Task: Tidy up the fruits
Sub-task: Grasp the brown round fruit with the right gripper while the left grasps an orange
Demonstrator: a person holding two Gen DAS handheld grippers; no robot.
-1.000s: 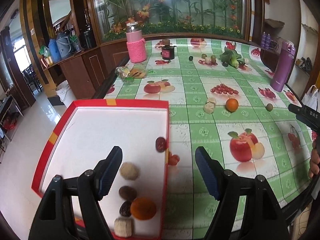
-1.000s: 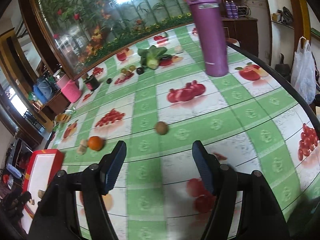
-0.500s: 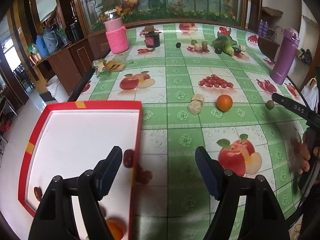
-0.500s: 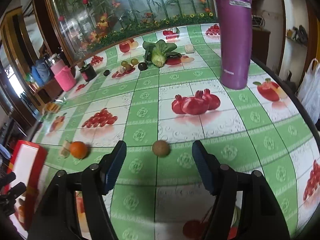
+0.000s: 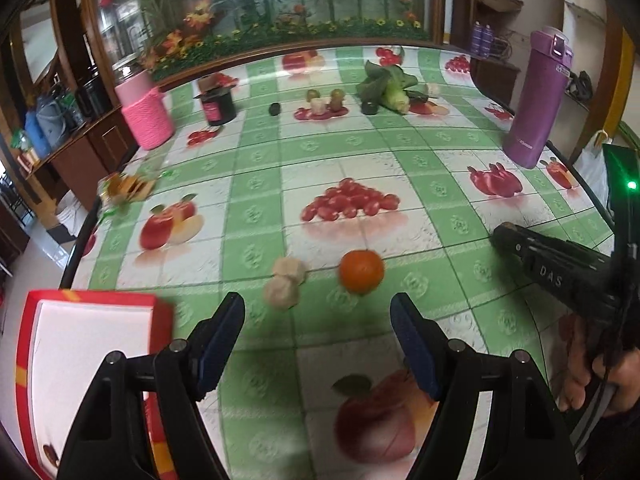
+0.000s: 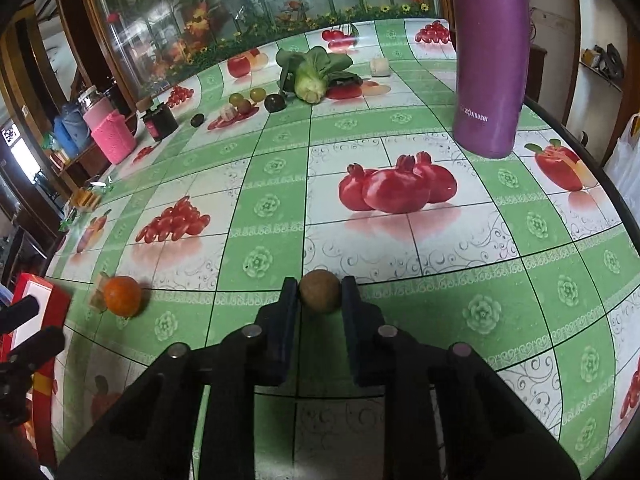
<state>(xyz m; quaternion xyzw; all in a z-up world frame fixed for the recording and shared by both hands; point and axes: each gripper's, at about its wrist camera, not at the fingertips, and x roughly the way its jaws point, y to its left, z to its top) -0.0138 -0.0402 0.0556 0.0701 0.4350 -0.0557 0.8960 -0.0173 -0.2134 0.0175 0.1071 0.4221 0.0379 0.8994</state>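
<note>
So the right gripper [image 6: 320, 294] is pinching a small brown round fruit [image 6: 320, 290] right at its fingertips, jaws drawn in narrow with a pad pressing on each side of it, and the fruit is looking like it's sitting on the green checked tablecloth [image 6: 264, 184], not lifted yet as far as I can tell. Taking the purple flask [image 6: 490, 60] as the landmark, that brown fruit is sitting on the near side of it, a good way toward the person, past the printed pomegranates. The left gripper [image 5: 318, 334] is hanging with its jaws wide and nothing between them, and the orange [image 5: 361, 271] is lying just ahead of those jaws, slightly toward the right finger, well off to the left of the flask and nearer the person. It's round, so no long axis to worry about. The two pale lumpy fruits [image 5: 285, 283] are touching each other just left of the orange. The red tray [image 5: 92, 300] is sitting farthest from the flask, down by the left gripper's left finger. So I'm guessing the left hand is the one going for the orange, being way nearer, while the right one is needing to carry its catch across to the tray.
</note>
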